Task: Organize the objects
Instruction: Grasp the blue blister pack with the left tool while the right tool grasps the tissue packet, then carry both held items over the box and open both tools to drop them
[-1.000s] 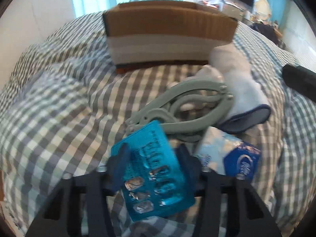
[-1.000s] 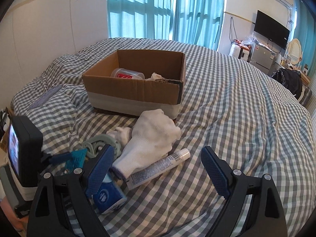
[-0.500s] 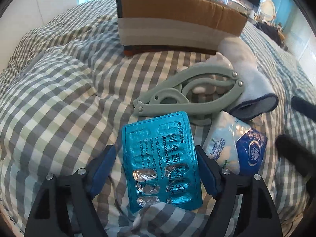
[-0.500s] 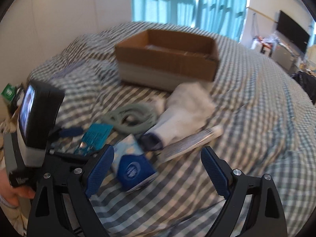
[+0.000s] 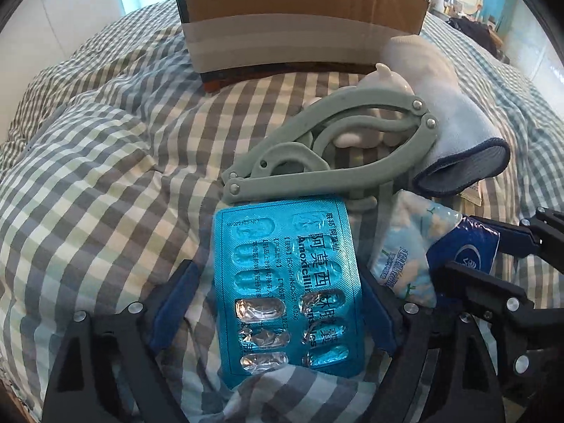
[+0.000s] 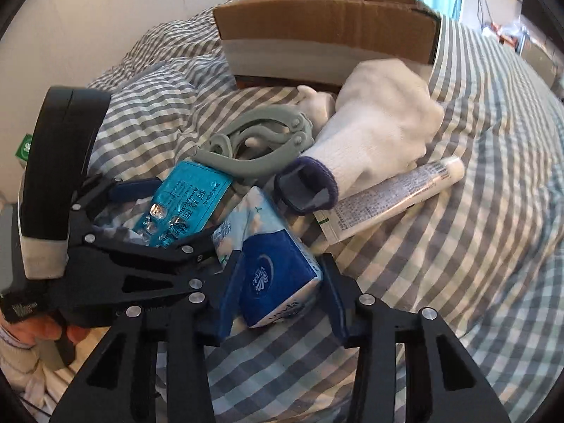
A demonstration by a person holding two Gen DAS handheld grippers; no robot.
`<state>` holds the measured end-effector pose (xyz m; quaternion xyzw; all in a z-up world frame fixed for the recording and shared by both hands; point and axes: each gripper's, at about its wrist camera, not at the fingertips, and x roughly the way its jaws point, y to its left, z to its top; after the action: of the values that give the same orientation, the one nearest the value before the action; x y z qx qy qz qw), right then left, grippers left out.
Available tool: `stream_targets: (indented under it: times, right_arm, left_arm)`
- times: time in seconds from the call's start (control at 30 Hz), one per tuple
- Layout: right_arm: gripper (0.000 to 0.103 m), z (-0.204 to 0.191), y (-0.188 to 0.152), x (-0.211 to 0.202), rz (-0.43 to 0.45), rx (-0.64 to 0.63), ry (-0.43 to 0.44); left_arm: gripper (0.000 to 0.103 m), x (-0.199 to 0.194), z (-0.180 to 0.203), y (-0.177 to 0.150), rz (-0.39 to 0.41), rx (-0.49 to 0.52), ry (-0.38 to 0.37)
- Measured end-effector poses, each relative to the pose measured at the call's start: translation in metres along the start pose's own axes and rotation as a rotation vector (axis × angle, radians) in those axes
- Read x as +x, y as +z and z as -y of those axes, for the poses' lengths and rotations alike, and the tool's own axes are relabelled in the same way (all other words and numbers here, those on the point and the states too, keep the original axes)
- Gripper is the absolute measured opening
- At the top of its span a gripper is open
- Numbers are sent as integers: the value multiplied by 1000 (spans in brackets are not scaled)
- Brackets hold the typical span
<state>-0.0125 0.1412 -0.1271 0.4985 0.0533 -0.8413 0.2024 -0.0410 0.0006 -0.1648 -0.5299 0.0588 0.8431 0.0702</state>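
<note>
A blue blister pack of pills (image 5: 287, 282) lies on the checked bedcover between the fingers of my left gripper (image 5: 282, 303), which stands open around it; it also shows in the right wrist view (image 6: 187, 201). My right gripper (image 6: 278, 282) is closing around a blue tissue packet (image 6: 271, 275), its pads at the packet's sides; the packet also shows in the left wrist view (image 5: 423, 250). A grey-green folding hanger (image 5: 331, 155), a white glove (image 6: 373, 134) and a white tube (image 6: 391, 197) lie beyond. An open cardboard box (image 6: 324, 38) stands behind them.
The bed's checked cover (image 5: 98, 176) is rumpled, with a raised fold at the left. A wall (image 6: 141, 3) lies left of the bed and curtained windows behind the box. The left gripper's body (image 6: 60, 162) crowds the right gripper's left side.
My left gripper opened and the blister pack now lies flat on the cover. My right gripper swung down and left to the tissue packet and narrowed around it.
</note>
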Motion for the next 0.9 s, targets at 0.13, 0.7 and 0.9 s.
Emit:
stream_targets:
  times: [0.13, 0.7, 0.9]
  right_arm:
    - [25, -1, 1, -17, 53, -20, -36]
    - [24, 13, 1, -65, 187, -19, -132]
    - [24, 13, 16, -86, 252, -27, -139]
  left_arm:
    - [73, -5, 1, -1, 3, -3, -68]
    - [72, -56, 0, 6, 108, -60, -171]
    - [72, -82, -4, 29, 201, -56, -149]
